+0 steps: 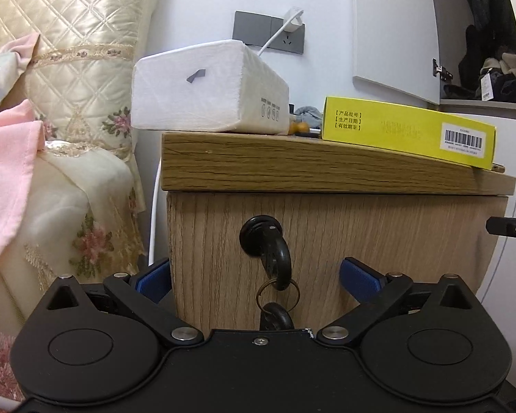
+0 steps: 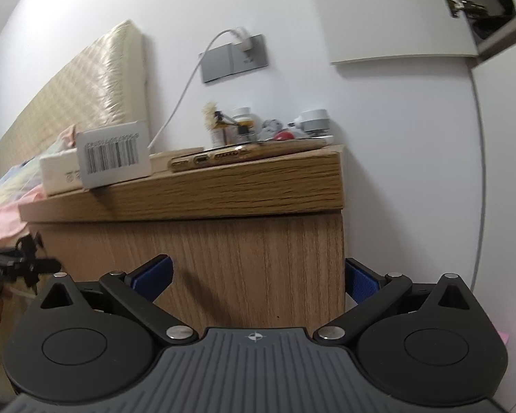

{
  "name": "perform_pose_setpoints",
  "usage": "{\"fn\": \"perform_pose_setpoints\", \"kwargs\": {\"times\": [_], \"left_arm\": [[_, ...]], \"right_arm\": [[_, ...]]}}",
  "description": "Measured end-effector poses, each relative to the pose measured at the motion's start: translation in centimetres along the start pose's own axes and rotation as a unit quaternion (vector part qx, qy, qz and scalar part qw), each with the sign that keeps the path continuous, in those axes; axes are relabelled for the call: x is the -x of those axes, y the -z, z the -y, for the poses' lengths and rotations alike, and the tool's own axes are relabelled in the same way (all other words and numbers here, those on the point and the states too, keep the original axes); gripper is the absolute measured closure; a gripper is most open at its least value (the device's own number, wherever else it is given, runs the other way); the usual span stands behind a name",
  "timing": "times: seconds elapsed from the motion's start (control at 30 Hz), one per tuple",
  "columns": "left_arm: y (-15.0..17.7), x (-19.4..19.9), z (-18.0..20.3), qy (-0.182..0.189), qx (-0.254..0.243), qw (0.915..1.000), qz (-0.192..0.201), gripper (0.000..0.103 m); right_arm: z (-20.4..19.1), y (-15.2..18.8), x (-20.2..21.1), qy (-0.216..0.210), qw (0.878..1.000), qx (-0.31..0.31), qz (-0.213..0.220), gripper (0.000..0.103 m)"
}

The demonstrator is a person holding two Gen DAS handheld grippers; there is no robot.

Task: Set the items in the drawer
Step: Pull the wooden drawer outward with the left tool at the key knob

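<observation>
A wooden nightstand's drawer front (image 1: 361, 237) is shut, with a black key (image 1: 270, 251) in its lock and a second key hanging from a ring. My left gripper (image 1: 258, 277) is open, its blue pads either side of the key, close to the drawer front. On the top sit a white tissue pack (image 1: 206, 93) and a yellow box (image 1: 406, 130). My right gripper (image 2: 258, 280) is open at the nightstand's right front corner (image 2: 326, 241). A gold phone (image 2: 244, 153) lies on the top, next to the box's barcode end (image 2: 113, 158).
A bed with cream quilted headboard (image 1: 68, 34) and pink cloth (image 1: 7, 179) is left of the nightstand. A charger and white cable (image 1: 285, 27) hang from the wall socket. Small bottles (image 2: 240, 124) stand at the back. An open wardrobe (image 1: 481, 51) is at right.
</observation>
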State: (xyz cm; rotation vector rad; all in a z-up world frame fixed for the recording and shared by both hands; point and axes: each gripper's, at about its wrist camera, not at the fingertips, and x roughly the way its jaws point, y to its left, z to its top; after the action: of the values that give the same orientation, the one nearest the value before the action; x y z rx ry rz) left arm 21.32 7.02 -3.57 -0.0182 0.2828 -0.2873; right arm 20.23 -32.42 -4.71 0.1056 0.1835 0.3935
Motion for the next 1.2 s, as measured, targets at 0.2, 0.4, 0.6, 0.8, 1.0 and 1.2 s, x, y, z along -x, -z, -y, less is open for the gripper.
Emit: {"fn": "perform_pose_setpoints", "kwargs": {"times": [0.2,0.4,0.6,0.8,1.0,1.2], "left_arm": [[0.2,0.8,0.4,0.001,-0.011,0.9999,-0.003,0.003],[0.7,2.0,0.6,0.004,-0.013,0.9999,0.0,0.003],[1.4,4.1,1.2,0.004,-0.012,0.9999,0.005,0.003],[2.2,6.4,1.9,0.004,-0.011,0.9999,0.009,0.003],[3.0,8.6,2.6,0.002,-0.008,0.9998,0.017,0.003],[4.0,11.0,3.8,-0.014,-0.015,0.9995,0.022,0.003]], "right_arm": [[0.7,-0.5,0.1,-0.034,0.999,0.022,-0.011,0.0],[0.7,-0.5,1.2,-0.046,0.998,0.031,-0.018,0.0],[-0.8,-0.3,2.4,-0.046,0.996,0.071,-0.03,0.0],[-1.8,0.2,4.6,-0.052,0.995,0.082,-0.037,0.0],[-2.7,0.4,6.7,-0.059,0.992,0.097,-0.051,0.0],[-3.3,0.7,8.8,-0.074,0.99,0.104,-0.055,0.0]]}}
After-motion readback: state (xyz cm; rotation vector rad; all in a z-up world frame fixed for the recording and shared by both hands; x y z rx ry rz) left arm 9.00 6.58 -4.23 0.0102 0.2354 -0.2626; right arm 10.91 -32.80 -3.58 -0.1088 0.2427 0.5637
